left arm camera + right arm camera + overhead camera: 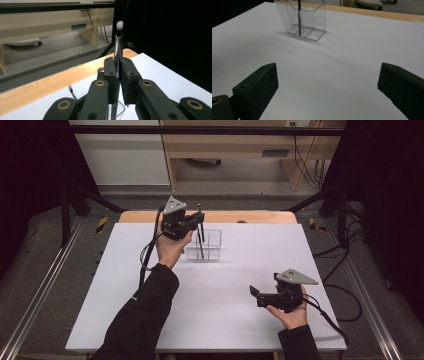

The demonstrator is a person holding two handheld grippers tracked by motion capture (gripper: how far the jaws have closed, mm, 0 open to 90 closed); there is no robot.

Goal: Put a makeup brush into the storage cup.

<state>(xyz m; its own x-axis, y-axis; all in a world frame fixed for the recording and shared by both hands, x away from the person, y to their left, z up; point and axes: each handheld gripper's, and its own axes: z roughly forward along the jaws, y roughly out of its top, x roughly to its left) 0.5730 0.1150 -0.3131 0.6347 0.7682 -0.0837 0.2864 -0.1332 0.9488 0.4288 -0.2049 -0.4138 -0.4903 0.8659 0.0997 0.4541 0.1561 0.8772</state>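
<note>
At the far middle of the white table sheet (215, 285), my left gripper (192, 222) pinches a slim makeup brush with a dark handle, chrome ferrule and pale bristle tip (118, 47), jaws pressed against the ferrule on both sides. Brush stands near upright, bristles up, its lower end down inside the clear plastic divided organiser box (205, 245). From the right gripper view the dark handle reaches the floor of the box (302, 20) or nearly so; whether it touches I cannot tell.

A second small brush (72, 92) leans in the box, just left of my jaws in the left gripper view.

My right gripper (265, 296) hangs low over bare sheet at the near right, well apart from the box, jaws spread wide, holding nothing.

Judgement: the step is seating this brush in its compartment. To do it well:
- keep the handle vertical so it slides down without catching the dividing wall;
- lower until the end rests on the floor before easing the jaws apart;
- open slowly, so the brush leans gently against the wall rather than toppling;
- withdraw straight up, clear of the bristle tip and the neighbouring brush.

Box is light and unheld; a sideways nudge could shift it.
</note>
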